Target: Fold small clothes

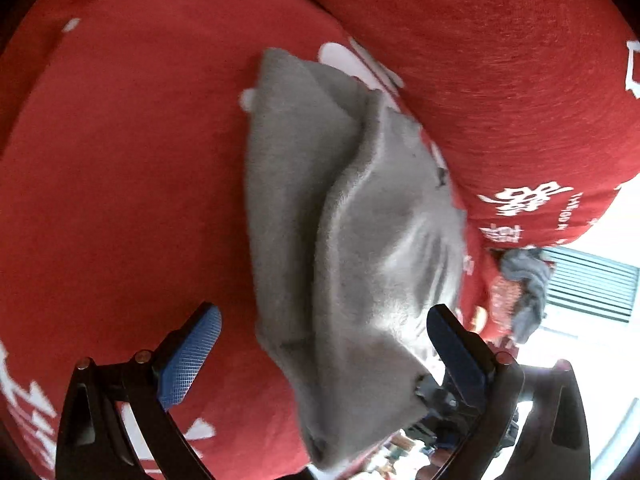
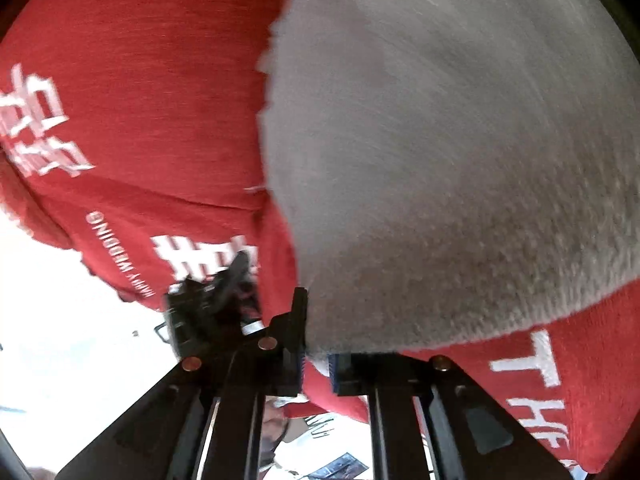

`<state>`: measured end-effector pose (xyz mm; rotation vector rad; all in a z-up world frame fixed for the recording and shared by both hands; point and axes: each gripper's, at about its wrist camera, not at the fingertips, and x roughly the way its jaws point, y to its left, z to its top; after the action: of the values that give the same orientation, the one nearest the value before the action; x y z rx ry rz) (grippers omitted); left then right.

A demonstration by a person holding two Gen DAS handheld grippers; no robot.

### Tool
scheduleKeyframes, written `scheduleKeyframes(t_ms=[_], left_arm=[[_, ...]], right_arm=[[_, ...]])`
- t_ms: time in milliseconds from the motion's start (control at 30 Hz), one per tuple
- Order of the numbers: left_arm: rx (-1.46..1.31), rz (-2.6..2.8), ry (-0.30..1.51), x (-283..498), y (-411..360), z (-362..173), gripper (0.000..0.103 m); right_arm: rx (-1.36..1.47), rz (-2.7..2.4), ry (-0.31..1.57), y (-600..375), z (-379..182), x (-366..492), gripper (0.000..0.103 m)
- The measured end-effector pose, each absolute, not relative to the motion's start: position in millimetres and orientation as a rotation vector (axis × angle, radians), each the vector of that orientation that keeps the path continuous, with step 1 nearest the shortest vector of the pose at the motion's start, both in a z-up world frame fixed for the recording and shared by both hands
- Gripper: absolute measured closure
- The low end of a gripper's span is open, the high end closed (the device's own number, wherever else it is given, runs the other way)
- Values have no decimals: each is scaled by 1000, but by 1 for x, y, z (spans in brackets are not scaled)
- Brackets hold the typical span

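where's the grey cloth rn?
The grey cloth lies on the red cover, centre of the left wrist view, against the red cushion. Its near edge is pinched in the right tongs.

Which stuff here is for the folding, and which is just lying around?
For the folding: grey cloth, right gripper pinching its edge, left gripper open over it.

Just lying around: red printed cover, dark grey bundle off to the side.
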<state>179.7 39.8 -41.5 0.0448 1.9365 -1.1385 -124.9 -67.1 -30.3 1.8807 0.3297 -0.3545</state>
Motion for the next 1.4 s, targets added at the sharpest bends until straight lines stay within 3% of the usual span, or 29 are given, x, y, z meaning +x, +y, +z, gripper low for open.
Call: scheduleKeyframes(t_ms=[200, 333, 533, 633, 767, 833, 900, 967, 1000, 1067, 1133, 1400], left_arm=[[28, -1220, 1963, 171, 1, -45, 0], [136, -1279, 1868, 150, -33, -30, 1], [461, -1246, 1718, 118, -60, -30, 27], [486, -1223, 1709, 119, -59, -33, 29], [505, -1186, 1691, 113, -66, -32, 29], [538, -1183, 1670, 110, -66, -31, 29], [573, -1173, 1641, 106, -65, -29, 31], [629, -1127, 1600, 102, -66, -28, 47], [632, -1123, 1592, 104, -62, -27, 50], [598, -1112, 1592, 108, -59, -25, 71], [533, -1102, 1608, 115, -54, -22, 79], [252, -1185, 1608, 102, -52, 32, 83]], right_arm=[[1749, -298, 348, -87, 3, -126, 94], [1670, -293, 466, -83, 8, -119, 94], [1521, -298, 818, -58, 7, -113, 90], [1442, -336, 912, -59, 15, -122, 89], [1351, -493, 908, -89, 29, -140, 66], [1292, -610, 918, -111, 29, -148, 70], [1261, -676, 937, -127, 23, -148, 100], [1243, -712, 964, -137, 16, -146, 100], [1236, -711, 984, -140, 8, -143, 100], [1215, -699, 1040, -141, -2, -135, 100], [1189, -665, 1069, -139, -11, -127, 102], [1312, -595, 988, -129, -8, -152, 100]])
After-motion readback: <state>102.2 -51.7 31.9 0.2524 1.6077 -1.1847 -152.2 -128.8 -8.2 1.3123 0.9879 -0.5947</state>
